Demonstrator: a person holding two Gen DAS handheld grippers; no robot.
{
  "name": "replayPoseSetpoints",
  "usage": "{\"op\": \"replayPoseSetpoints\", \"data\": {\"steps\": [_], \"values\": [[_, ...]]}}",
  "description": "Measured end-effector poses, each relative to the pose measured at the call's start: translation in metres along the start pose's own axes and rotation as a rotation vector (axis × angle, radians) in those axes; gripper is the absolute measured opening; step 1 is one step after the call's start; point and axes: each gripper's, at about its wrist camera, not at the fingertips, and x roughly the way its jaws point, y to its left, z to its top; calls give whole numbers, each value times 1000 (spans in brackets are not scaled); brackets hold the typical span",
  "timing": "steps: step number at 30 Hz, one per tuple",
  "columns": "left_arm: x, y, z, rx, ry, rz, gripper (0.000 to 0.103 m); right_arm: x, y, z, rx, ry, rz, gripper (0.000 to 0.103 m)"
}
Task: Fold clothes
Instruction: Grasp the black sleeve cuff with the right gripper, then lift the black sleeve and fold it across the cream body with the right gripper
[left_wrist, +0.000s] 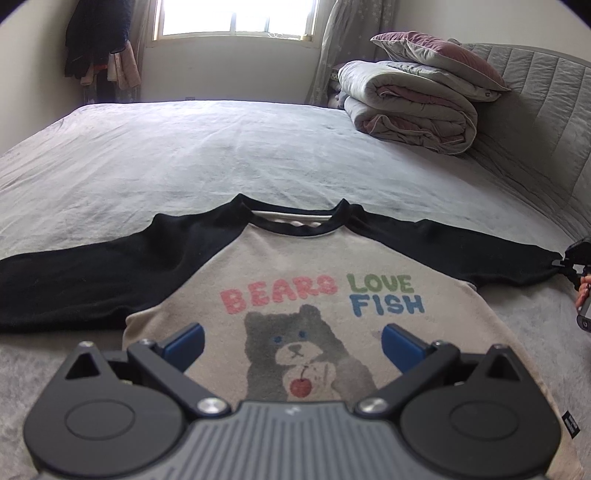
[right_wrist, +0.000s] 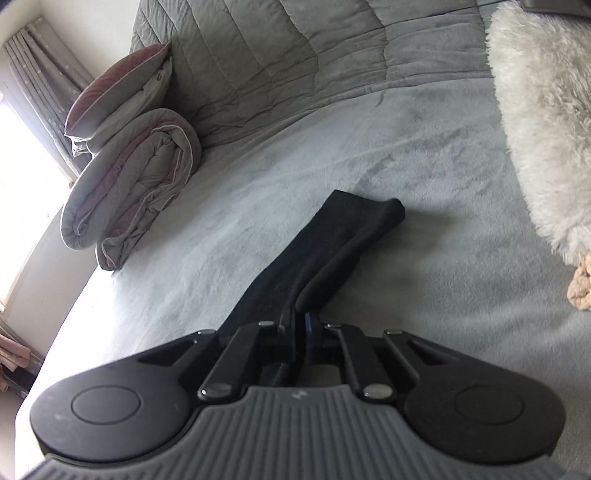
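A beige raglan shirt (left_wrist: 295, 266) with black sleeves and a bear print lies flat, front up, on the grey bed. My left gripper (left_wrist: 291, 341) hovers open over its lower front, blue pads wide apart with nothing between them. The right sleeve (left_wrist: 461, 251) stretches out to the right, where my right gripper (left_wrist: 574, 260) pinches its cuff. In the right wrist view my right gripper (right_wrist: 301, 321) is shut on the black sleeve (right_wrist: 332, 243), whose cuff end runs forward past the fingers. The left sleeve (left_wrist: 74, 280) lies spread to the left.
A folded quilt (left_wrist: 410, 110) with a pillow (left_wrist: 439, 59) on top sits at the far right by the padded headboard (left_wrist: 535, 122). A white fluffy item (right_wrist: 543, 110) lies at the right in the right wrist view. A window (left_wrist: 236, 18) and hanging clothes (left_wrist: 99, 44) are behind the bed.
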Motion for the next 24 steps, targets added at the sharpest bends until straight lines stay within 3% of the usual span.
{"op": "replayPoseSetpoints", "data": {"steps": [14,24], "values": [[-5,1,-1,-12,0,-8,102,-56,61,18,-144,-51,197,7],[0,11,0,-72,66,-3,102,-85,102,15,-222,-46,316,7]]}}
